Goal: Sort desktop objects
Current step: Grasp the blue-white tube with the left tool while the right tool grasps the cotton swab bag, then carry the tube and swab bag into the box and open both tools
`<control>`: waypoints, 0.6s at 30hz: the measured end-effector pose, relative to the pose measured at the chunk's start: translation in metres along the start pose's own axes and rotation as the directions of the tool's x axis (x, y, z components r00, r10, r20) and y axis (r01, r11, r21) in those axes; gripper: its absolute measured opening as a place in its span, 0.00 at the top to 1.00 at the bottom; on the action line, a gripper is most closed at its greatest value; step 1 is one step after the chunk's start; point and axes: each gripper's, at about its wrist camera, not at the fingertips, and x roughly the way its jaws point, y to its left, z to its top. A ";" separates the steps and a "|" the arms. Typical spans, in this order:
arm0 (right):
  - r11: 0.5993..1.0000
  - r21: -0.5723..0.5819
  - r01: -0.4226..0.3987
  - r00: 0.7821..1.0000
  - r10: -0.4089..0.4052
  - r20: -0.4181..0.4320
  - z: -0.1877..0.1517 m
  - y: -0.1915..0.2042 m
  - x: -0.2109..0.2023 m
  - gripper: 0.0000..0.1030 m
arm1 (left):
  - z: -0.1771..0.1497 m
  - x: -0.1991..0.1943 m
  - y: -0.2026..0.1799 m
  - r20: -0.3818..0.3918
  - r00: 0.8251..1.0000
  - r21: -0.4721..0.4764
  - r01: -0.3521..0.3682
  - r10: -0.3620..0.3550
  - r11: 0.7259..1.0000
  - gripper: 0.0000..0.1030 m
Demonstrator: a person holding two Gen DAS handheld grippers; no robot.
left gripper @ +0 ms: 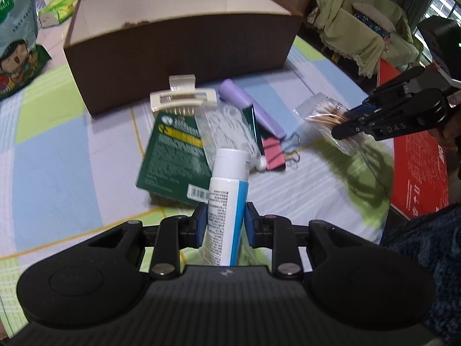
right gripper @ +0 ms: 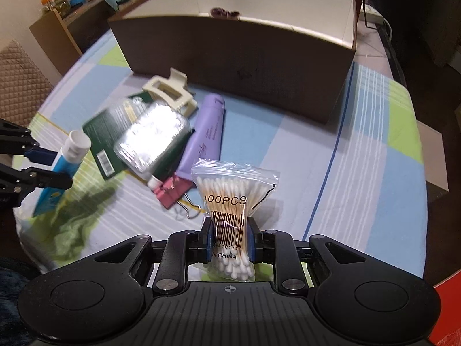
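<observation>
your left gripper pinches tube, right gripper pinches swab bag, both short of box. box nearly bare; clip, purple tube, binder clip left before it.

Indoor light, fairly bright, both fisheye views partly motion-blurred.

Strong barrel distortion: table edges and the brown box rim bow toward the frame borders. Daylight enters from a window at upper right of the left wrist view. Dark, soft-edged shadows fall on the striped tablecloth at right centre there, and at lower left of the right wrist view. Glare whitens the clear plastic case at centre left. Green packet and hair clip smeared; cotton swab bag print reads sharp. Corners dim, lower right darkest.
</observation>
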 end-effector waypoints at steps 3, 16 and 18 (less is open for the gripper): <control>0.999 0.015 -0.037 0.999 0.037 0.025 0.008 -0.003 -0.012 0.80 | 0.009 -0.010 0.004 0.027 1.000 0.006 -0.009 0.009 1.000 0.78; 0.984 0.097 -0.150 0.980 0.135 0.149 0.044 -0.028 -0.060 0.80 | 0.041 -0.050 0.027 0.145 0.989 -0.009 -0.038 0.039 0.999 0.78; 0.982 0.102 -0.156 0.977 0.139 0.159 0.049 -0.031 -0.062 0.80 | 0.046 -0.053 0.030 0.156 0.987 -0.004 -0.046 0.046 0.999 0.78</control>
